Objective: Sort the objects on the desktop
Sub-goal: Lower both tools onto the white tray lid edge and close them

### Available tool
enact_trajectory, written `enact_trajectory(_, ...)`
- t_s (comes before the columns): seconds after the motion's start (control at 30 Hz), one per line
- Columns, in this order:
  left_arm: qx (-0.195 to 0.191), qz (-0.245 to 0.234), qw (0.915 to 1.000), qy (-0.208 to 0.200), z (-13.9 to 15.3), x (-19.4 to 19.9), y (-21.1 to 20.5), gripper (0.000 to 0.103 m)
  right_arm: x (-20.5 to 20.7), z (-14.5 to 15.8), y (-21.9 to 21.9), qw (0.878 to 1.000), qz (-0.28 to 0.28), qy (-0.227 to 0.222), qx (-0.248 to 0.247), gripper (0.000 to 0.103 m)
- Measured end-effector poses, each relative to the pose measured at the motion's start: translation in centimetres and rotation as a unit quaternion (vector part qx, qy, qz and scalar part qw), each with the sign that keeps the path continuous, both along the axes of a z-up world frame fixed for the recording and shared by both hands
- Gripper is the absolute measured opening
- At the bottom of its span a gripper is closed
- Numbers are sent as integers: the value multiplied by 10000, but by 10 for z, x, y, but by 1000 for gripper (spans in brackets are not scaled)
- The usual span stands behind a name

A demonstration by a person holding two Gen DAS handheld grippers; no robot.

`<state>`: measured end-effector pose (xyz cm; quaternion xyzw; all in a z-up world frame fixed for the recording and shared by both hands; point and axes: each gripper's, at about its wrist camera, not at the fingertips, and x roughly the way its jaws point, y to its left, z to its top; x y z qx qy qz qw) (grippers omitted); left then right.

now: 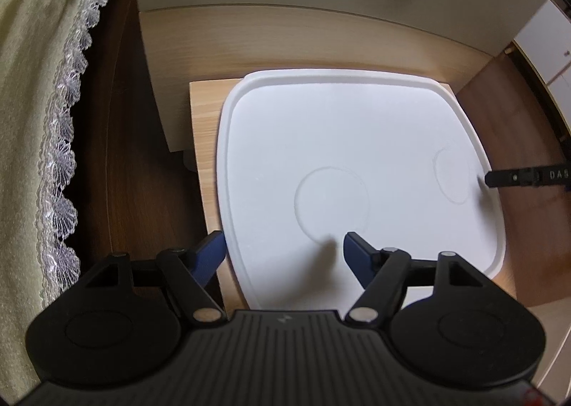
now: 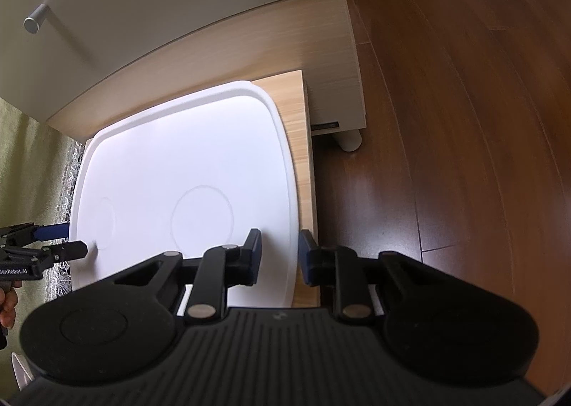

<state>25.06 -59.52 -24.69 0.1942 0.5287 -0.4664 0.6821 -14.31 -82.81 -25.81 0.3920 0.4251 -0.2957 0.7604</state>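
Note:
A white tray (image 1: 357,141) with two round recesses lies on a small light-wood stand (image 1: 203,127). My left gripper (image 1: 284,248) is open, its jaws straddling the tray's left rim near the front. My right gripper (image 2: 280,249) is open, its jaws straddling the tray's right rim (image 2: 291,199). One right finger (image 1: 514,178) reaches over the tray's right edge in the left wrist view. The left gripper (image 2: 71,240) shows at the tray's left edge in the right wrist view. The tray holds nothing.
A white cabinet with a metal knob (image 2: 35,21) stands behind the stand. A green lace-edged cloth (image 1: 39,120) hangs at the left. Dark wood floor (image 2: 464,120) lies to the right. A white cabinet leg (image 2: 349,141) stands near the stand's right side.

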Motion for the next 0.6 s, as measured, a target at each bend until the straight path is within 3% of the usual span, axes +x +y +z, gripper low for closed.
enact_trajectory(0.2,137,210,9997,-21,2,9,2,51,-1,1,0,10000,-20,-19,26,20)
enact_trajectory(0.33,233,372,9990,-27,3,16,5,32,-2,0,-1,10000,-43,-53,61,20)
enact_trajectory(0.6,184,483,9985,186,2,27,7,31,-6,-2,-2,9998,-1,-180,81,20)
